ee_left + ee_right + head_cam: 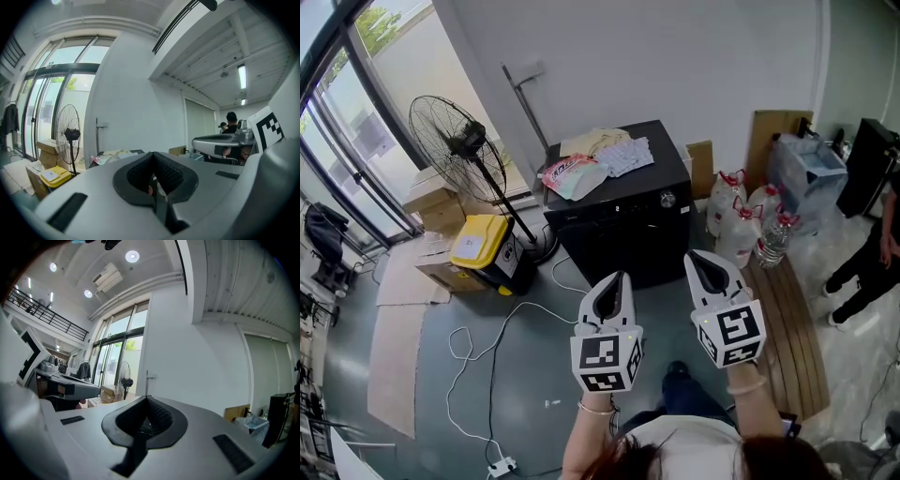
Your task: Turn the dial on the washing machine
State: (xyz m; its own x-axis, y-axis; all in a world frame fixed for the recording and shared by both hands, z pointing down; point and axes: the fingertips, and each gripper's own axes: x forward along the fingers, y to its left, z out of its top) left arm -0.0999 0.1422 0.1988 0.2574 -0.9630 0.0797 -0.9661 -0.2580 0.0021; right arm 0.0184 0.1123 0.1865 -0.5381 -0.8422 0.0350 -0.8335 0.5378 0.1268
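Clenched and empty, left hand-held gripper [622,277] and right hand-held gripper [695,256] hang well short of the washing machine [619,230]; its dial [667,199] looks small and stiff, so pinch the rim.

You are holding the left claw [153,161] level, its jaws pressing together with nothing between them. A standing fan [69,134] is showing at middle left, with a yellow bin [53,175] sitting below it. Your right claw [224,143] is showing at middle right.
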